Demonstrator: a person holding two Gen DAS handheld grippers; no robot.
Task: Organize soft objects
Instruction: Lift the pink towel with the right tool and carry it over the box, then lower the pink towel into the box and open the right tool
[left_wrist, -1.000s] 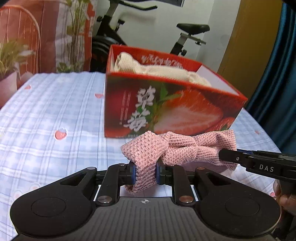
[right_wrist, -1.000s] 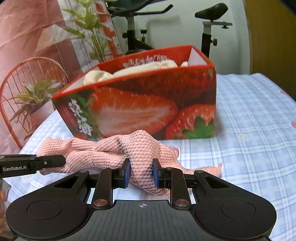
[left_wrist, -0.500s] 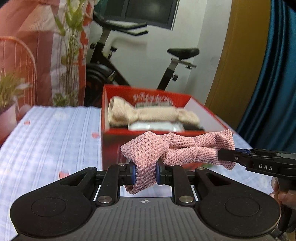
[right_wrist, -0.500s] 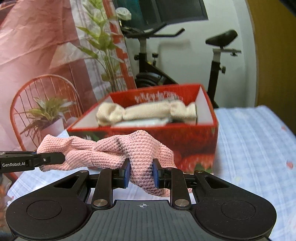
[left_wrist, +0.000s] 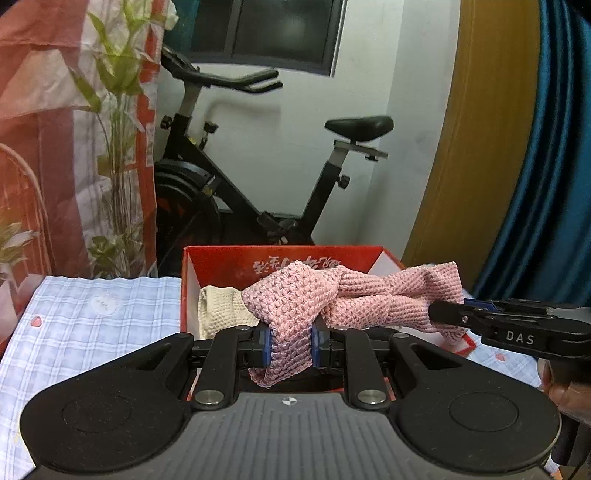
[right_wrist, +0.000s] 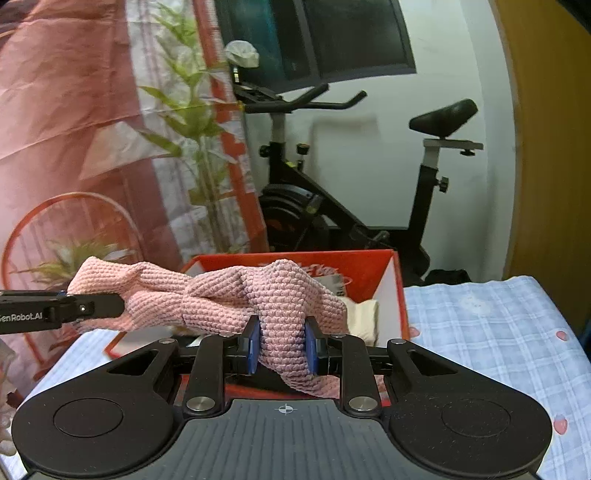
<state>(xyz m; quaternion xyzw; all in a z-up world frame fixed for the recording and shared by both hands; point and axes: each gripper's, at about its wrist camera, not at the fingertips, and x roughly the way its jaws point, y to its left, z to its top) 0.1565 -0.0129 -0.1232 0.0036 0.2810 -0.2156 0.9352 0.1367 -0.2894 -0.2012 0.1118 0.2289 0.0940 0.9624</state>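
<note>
Left wrist, pink cloth (left_wrist: 354, 295) raised above box (left_wrist: 221, 258)

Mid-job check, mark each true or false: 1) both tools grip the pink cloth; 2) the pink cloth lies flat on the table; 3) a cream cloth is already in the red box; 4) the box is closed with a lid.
1) True: the left tool and the right tool each pinch one end of the pink cloth.
2) False: it hangs between the tools, above the red box.
3) True: a cream cloth lies inside.
4) False: the box is open-topped.
</note>
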